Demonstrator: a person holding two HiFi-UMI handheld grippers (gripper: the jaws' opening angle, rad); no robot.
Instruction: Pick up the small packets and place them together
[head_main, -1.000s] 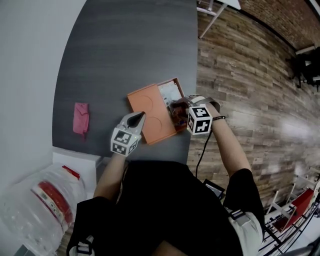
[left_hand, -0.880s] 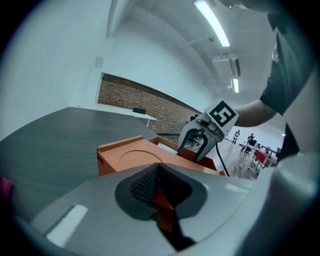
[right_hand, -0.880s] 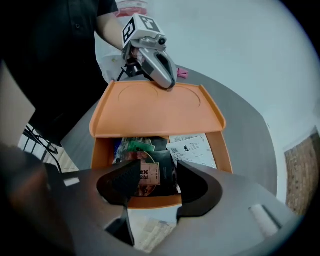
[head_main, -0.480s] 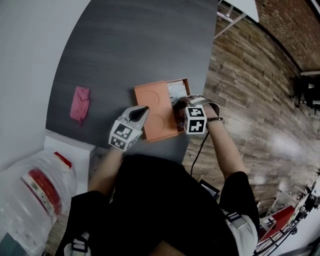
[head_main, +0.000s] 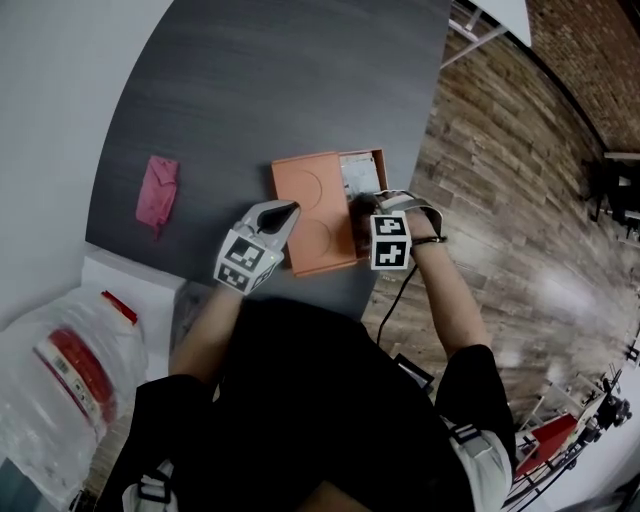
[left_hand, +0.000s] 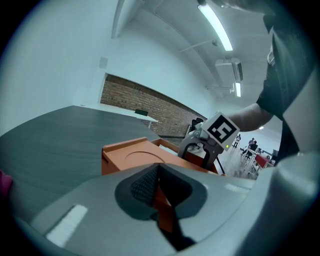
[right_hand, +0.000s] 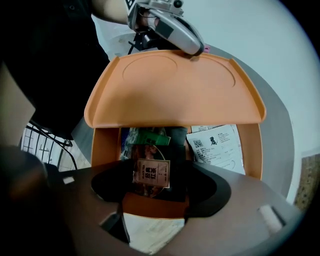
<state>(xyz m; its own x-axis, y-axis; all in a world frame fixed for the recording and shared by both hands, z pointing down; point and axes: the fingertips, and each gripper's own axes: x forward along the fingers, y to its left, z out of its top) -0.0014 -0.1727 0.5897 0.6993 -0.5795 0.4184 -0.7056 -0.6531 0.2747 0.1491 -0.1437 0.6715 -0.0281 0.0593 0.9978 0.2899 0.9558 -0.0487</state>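
Nearest us, both forearms reach out over the bench edge. Our left hand holds the left tongs (head_main: 283, 212) tipped slightly downward at the 8 o'clock edge of the orange lid (head_main: 305, 190). Their jaws are closed to a slit, with a sliver of that lid's edge between the pads.

Our right hand, wrist bent, aims the right tongs (right_hand: 160, 189) straight down into the open compartment at the 3 o'clock end of the orange box (head_main: 374, 158). Their jaws have just been opening and now stand wide. A dark tea packet (right_hand: 151, 172) lies between them in the box, and neither pad presses on it. Just past it lies a green packet (right_hand: 150, 136), and at 2 o'clock from it a white printed packet (right_hand: 216, 145).

Farther off, at 9 o'clock from the box and well apart, 1 pink packet (head_main: 157, 190) lies alone on the grey bench (head_main: 250, 90).

Against 1 second ago, the right tongs stand more upright over the same compartment, while the left tongs have kept their place on the lid.
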